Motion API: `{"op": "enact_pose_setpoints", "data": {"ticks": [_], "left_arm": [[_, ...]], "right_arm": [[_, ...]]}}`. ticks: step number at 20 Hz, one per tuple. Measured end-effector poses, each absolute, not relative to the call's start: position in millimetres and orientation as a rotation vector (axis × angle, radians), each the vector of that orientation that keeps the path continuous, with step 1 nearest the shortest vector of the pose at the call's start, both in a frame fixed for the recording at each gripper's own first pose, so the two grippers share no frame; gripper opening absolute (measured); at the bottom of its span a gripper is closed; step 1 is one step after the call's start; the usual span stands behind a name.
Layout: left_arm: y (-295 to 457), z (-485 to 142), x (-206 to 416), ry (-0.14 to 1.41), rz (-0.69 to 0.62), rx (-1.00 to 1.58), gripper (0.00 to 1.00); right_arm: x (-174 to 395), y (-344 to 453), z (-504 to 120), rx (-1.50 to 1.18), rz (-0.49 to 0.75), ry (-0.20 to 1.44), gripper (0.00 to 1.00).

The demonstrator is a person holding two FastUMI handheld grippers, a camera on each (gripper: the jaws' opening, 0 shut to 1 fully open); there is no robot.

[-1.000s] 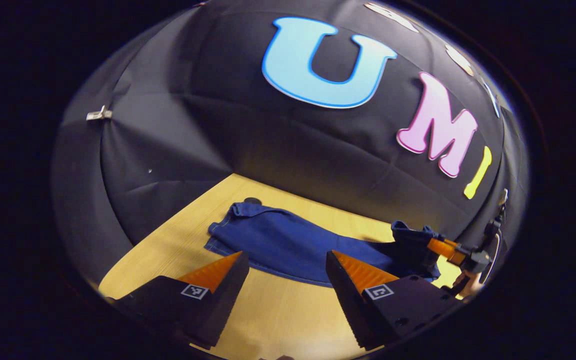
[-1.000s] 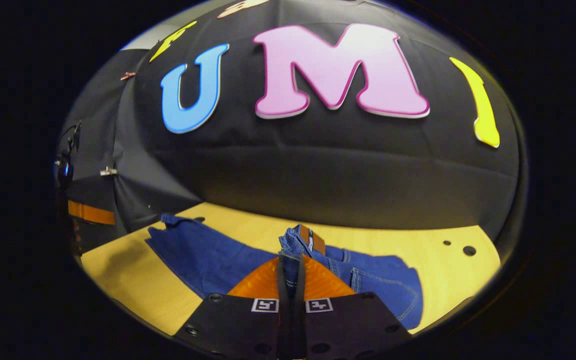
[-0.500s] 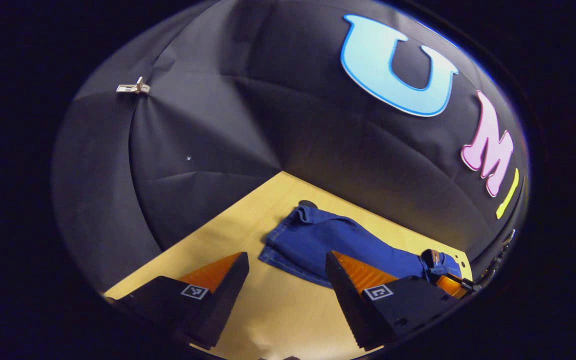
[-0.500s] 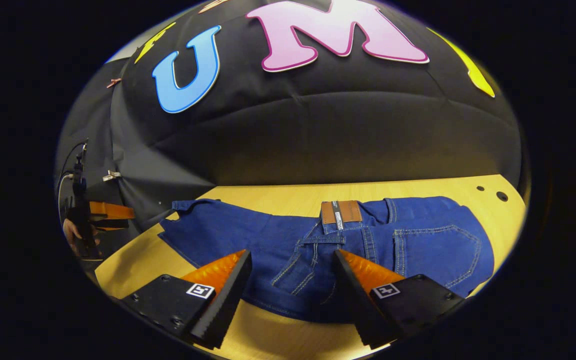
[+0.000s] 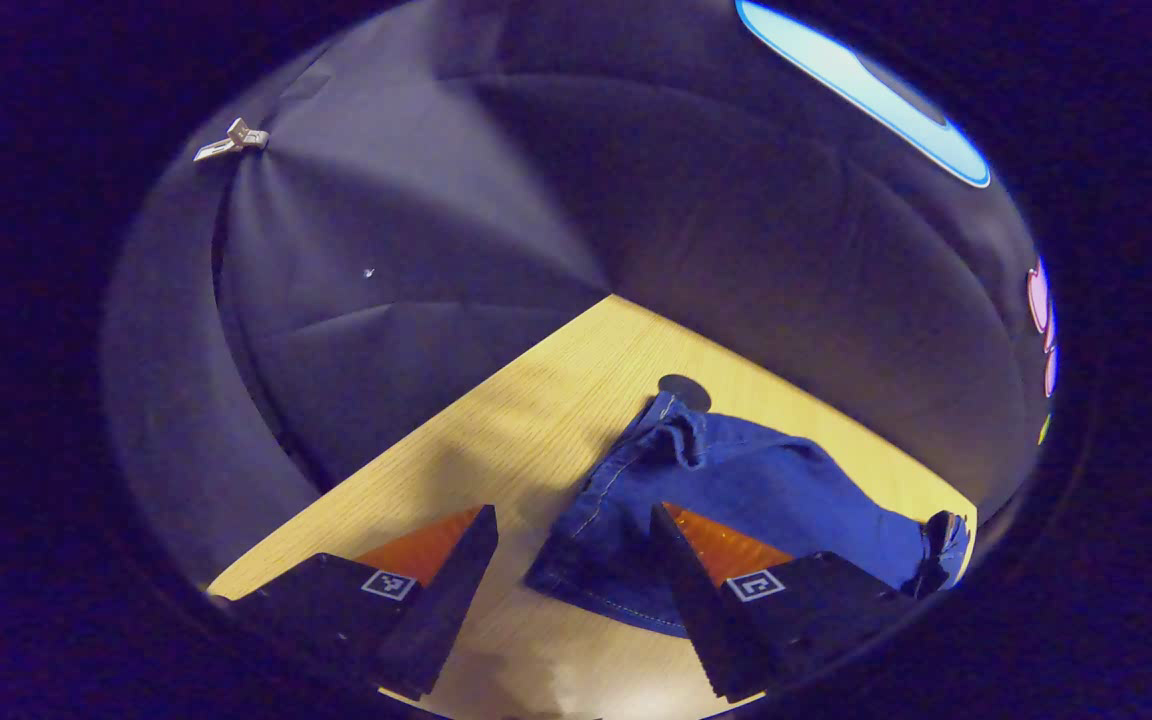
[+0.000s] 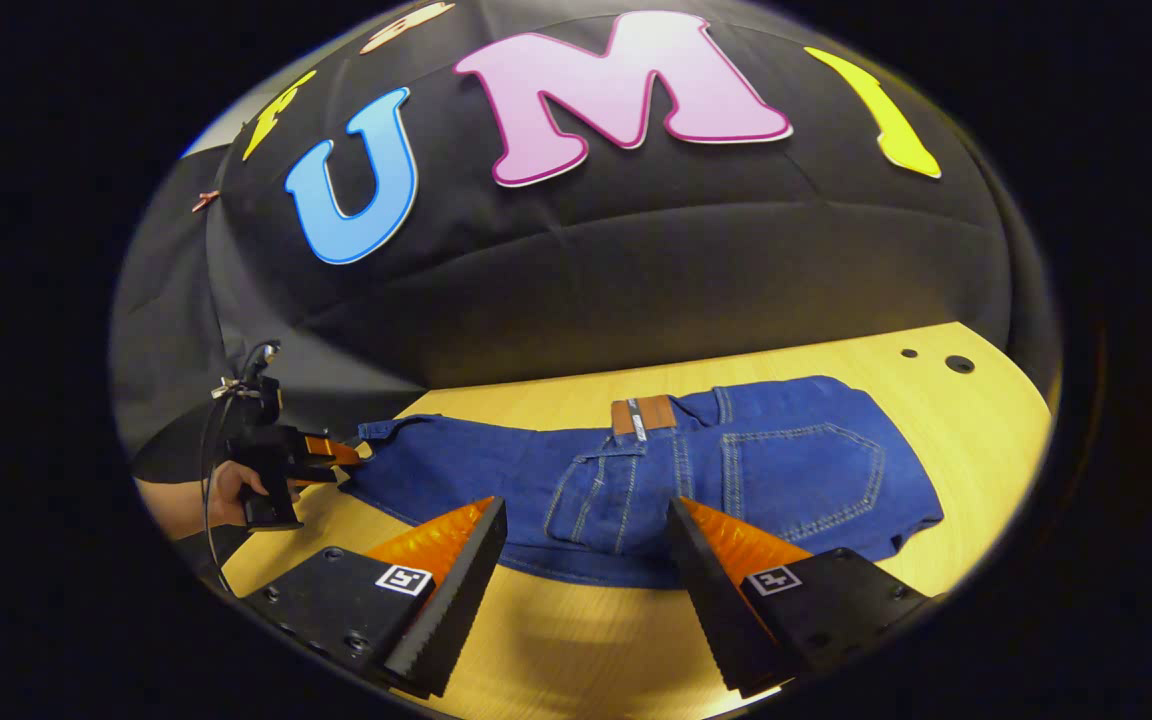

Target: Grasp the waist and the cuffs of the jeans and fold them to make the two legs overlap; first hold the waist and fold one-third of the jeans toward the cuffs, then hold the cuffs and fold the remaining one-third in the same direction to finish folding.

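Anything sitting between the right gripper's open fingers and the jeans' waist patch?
In the right gripper view, just jeans denim: the folded seat with pocket stitching lies between the right gripper and the brown waist patch, over the wooden table.

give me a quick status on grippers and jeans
Right hand-held gripper open, off the waist. Left hand-held gripper open at the cuffs. Jeans flat on table, legs overlapped. Nothing in the way.
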State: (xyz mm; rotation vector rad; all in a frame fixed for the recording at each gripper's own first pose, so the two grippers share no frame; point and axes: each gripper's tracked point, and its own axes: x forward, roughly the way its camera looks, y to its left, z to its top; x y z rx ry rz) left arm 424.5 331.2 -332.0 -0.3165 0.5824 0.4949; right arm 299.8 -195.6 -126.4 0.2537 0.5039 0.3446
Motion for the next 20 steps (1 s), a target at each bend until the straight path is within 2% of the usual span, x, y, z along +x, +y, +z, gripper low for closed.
{"op": "enact_pose_setpoints", "data": {"ticks": [1, 3, 4, 6, 7, 8, 9, 10, 11, 14, 15, 17, 20], "left_arm": [[336, -327, 427, 0.575, 0.499, -0.279, 0.98], [333, -327, 427, 0.607, 0.485, -0.238, 0.91], [327, -335, 431, 0.633, 0.455, -0.220, 0.94], [322, -337, 433, 0.663, 0.453, -0.183, 0.73], [324, -338, 432, 0.672, 0.451, -0.164, 0.74], [321, -337, 434, 0.662, 0.440, -0.184, 0.70], [315, -337, 437, 0.645, 0.422, -0.229, 0.55], [309, -337, 442, 0.624, 0.417, -0.270, 0.46], [306, -337, 446, 0.608, 0.409, -0.302, 0.30], [300, -330, 449, 0.563, 0.407, -0.314, 0.11], [300, -330, 448, 0.552, 0.377, -0.323, 0.07], [294, -321, 446, 0.528, 0.326, -0.410, 0.06], [294, -294, 449, 0.418, 0.317, -0.471, 0.06]], "right_arm": [[295, -202, -133, 0.249, 0.335, 0.528, 0.98], [288, -218, -144, 0.241, 0.313, 0.569, 0.97], [287, -227, -147, 0.245, 0.299, 0.578, 0.98], [284, -241, -156, 0.256, 0.279, 0.596, 0.98], [283, -247, -159, 0.255, 0.269, 0.602, 0.98], [281, -250, -159, 0.257, 0.265, 0.603, 0.98], [281, -252, -159, 0.255, 0.266, 0.601, 0.98], [280, -253, -160, 0.248, 0.268, 0.601, 0.98], [279, -253, -160, 0.239, 0.271, 0.600, 0.98], [276, -256, -164, 0.221, 0.276, 0.607, 0.98], [276, -256, -164, 0.220, 0.271, 0.606, 0.98], [279, -259, -158, 0.230, 0.262, 0.599, 0.98], [285, -271, -144, 0.226, 0.247, 0.558, 0.98]]}}
